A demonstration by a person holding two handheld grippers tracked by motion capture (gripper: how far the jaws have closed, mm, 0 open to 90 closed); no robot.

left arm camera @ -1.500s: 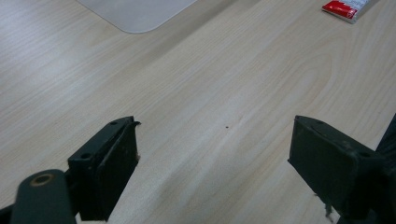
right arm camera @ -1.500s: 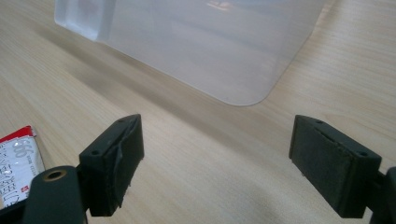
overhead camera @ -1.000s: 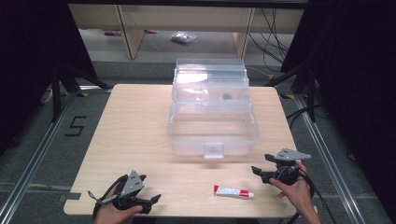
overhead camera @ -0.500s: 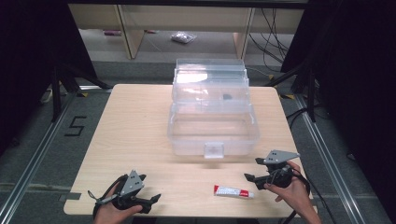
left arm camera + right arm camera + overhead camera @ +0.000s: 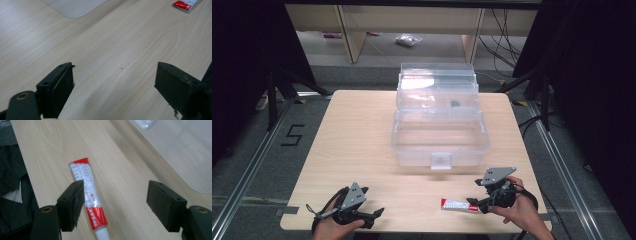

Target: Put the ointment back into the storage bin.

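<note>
A pale wooden table (image 5: 357, 150) takes up the middle of the high view, standing on a grey floor (image 5: 252, 150) with metal rails running along both sides and a "5" marked at the left. On the far half of the table, centre of the frame, sits a clear plastic box (image 5: 439, 137) with its lid (image 5: 437, 82) swung up and back; a small latch tab shows at the middle of its near wall, and a small dark item lies in an upper tray, too small to identify. A corner of the box appears at the top left of the left gripper view (image 5: 75, 6) and along the upper right of the right gripper view (image 5: 180, 147). At the lower left of the high view a hand (image 5: 332, 227) holds the left gripper (image 5: 374, 214) low over bare wood near the table's front edge; in its own view the left gripper (image 5: 115, 87) has its jaws spread wide apart with nothing between them. At the lower right another hand (image 5: 522, 212) holds the right gripper (image 5: 473, 204), which reaches the cap end of a red and white tube (image 5: 457, 205) lying flat near the front edge, well in front of the box. In the right gripper view the right gripper (image 5: 115, 205) is released, jaws wide apart, and the tube (image 5: 86, 195) lies beside the jaw at the left of the frame, partly hidden by it, its white cap toward the bottom edge. The tube's red end also shows at the top right of the left gripper view (image 5: 183, 5).
</note>
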